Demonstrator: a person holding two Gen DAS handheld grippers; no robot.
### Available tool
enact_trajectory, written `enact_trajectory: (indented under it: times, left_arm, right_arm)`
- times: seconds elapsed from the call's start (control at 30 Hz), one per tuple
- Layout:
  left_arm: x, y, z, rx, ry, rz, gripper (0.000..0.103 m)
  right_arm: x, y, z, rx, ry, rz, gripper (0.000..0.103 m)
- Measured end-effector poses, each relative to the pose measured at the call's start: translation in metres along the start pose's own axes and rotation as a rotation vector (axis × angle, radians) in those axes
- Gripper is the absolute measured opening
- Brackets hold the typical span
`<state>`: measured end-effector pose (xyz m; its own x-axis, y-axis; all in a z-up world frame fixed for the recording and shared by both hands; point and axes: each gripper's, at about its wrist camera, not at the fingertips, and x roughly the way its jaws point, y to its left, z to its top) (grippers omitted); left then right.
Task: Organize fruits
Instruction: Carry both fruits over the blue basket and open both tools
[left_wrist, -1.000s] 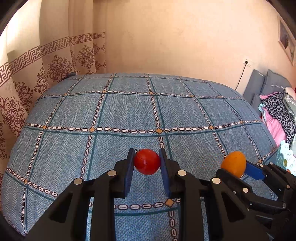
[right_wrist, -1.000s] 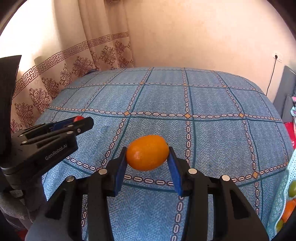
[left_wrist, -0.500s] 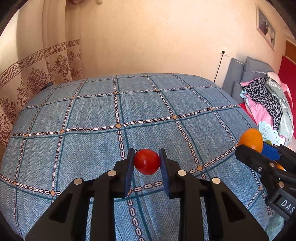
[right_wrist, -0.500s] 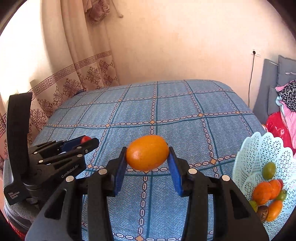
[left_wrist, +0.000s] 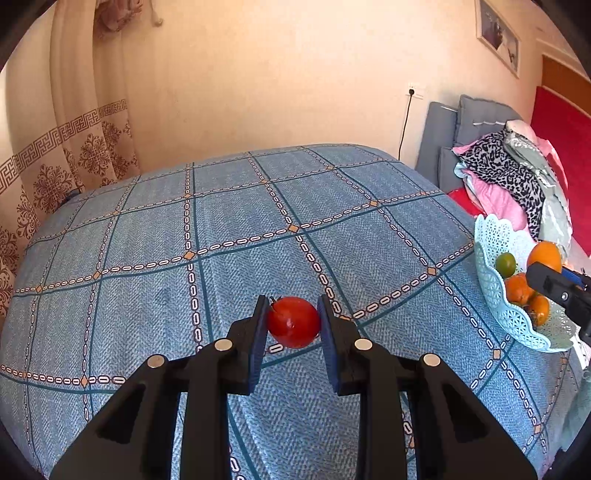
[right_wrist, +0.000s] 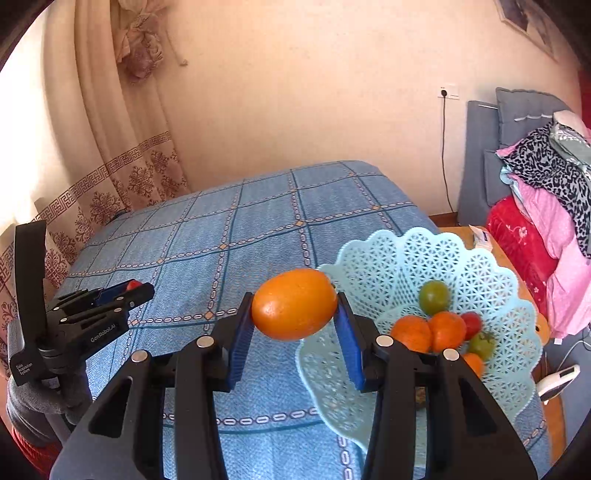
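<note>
Between the right gripper's pads: orange fruit (right_wrist: 294, 303), held crosswise, clear of the bed.
Right gripper (right_wrist: 294, 332): pinching the orange fruit on both flanks; contact sits low on the fruit, most of it stands above the pads.
Right of and just beyond the right gripper: basket (right_wrist: 376, 254), pale blue lattice, scalloped rim; its near wall lies under the right-hand finger.
Basket contents: several orange fruits, two green ones and a small red one, clustered in the bowl to the right of the gripper.
Step in hand (judged): carry the orange fruit over the rim and set it in the bowl.
Method: clear the scalloped rim before lowering; aim for the bare lattice left of the cluster; spread the pads only once the fruit is low, since a round fruit will likely roll.
Left gripper (left_wrist: 293, 325): pinching a red fruit (left_wrist: 293, 322) over the bed (left_wrist: 147, 295), well left of the basket.
Sequence (judged): hold the left gripper back until the right one has withdrawn.
Hazard: the light basket may tip or slide if a finger presses its wall.
</note>
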<state>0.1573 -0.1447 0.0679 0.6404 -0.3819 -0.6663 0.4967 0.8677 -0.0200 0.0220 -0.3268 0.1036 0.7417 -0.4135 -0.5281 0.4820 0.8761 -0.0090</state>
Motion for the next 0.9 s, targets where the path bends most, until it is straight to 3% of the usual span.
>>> enact_trajectory:
  times: [0.4,0.9]
  left_arm:
    - [-0.011,-0.037,0.008,0.075,-0.027,-0.017,0.027]
    - [-0.014,-0.098,0.018,0.142,-0.035,-0.090,0.027]
  right_arm:
    - [-0.031,-0.082,-0.029,0.119,0.000,-0.109,0.044]
    - [-0.024,-0.109,-0.049,0.165,0.057,-0.077,0.045]
